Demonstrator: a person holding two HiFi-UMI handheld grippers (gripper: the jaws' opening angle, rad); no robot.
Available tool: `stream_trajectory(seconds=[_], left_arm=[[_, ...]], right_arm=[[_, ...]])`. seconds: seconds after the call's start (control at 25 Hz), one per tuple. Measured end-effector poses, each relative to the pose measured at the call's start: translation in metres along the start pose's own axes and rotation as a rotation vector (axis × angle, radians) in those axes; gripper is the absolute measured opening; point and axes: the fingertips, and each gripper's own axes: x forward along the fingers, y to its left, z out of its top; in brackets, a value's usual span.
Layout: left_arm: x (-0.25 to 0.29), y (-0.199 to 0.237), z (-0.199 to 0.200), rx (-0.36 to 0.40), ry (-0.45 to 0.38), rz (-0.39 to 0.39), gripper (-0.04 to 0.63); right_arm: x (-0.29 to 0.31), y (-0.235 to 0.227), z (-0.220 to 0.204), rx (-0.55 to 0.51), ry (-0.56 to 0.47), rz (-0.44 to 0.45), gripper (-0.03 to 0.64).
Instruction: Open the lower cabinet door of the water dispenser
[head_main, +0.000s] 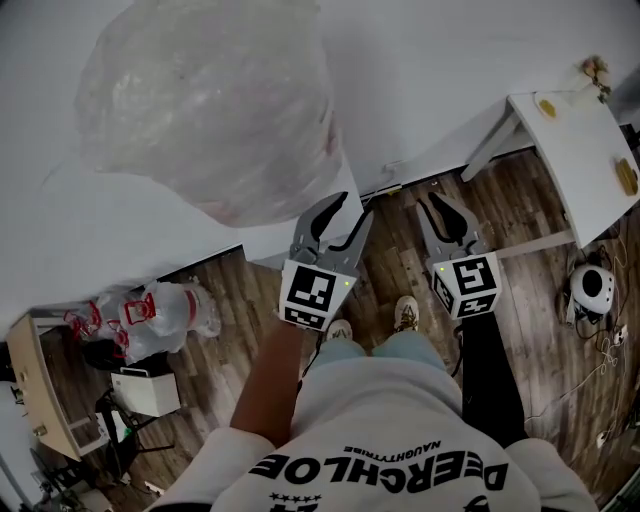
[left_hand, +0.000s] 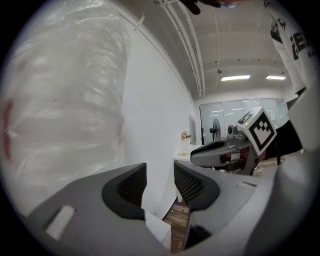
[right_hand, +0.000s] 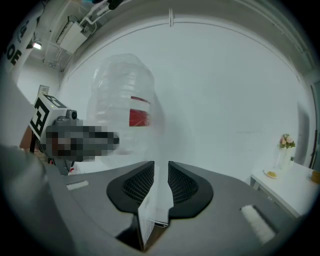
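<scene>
The water dispenser shows from above as a white body (head_main: 270, 235) under a big clear water bottle (head_main: 210, 100). Its lower cabinet door is hidden in the head view. My left gripper (head_main: 335, 225) hangs right of the dispenser's corner, jaws apart and nothing held. In the left gripper view that gripper (left_hand: 160, 182) frames the dispenser's white vertical edge (left_hand: 155, 210) beyond its jaws, apart from them. My right gripper (head_main: 450, 215) is further right over the floor. Its jaws (right_hand: 161, 177) stand a narrow gap apart, empty, facing the bottle (right_hand: 125, 107) and the wall.
A white table (head_main: 580, 150) stands at the right against the wall. On the wooden floor are a round white device (head_main: 592, 285) with cables, bagged empty bottles (head_main: 160, 310) and a wooden desk (head_main: 30, 390). The person's feet (head_main: 405, 315) stand just behind the grippers.
</scene>
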Motion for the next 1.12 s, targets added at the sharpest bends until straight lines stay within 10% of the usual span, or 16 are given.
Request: stream_trajectory(seconds=[1.12], left_arm=[[0.051, -0.078, -0.095, -0.097, 0.195, 0.186, 0.181]], right_arm=[[0.035, -0.023, -0.157, -0.064, 0.252, 0.448, 0.069]])
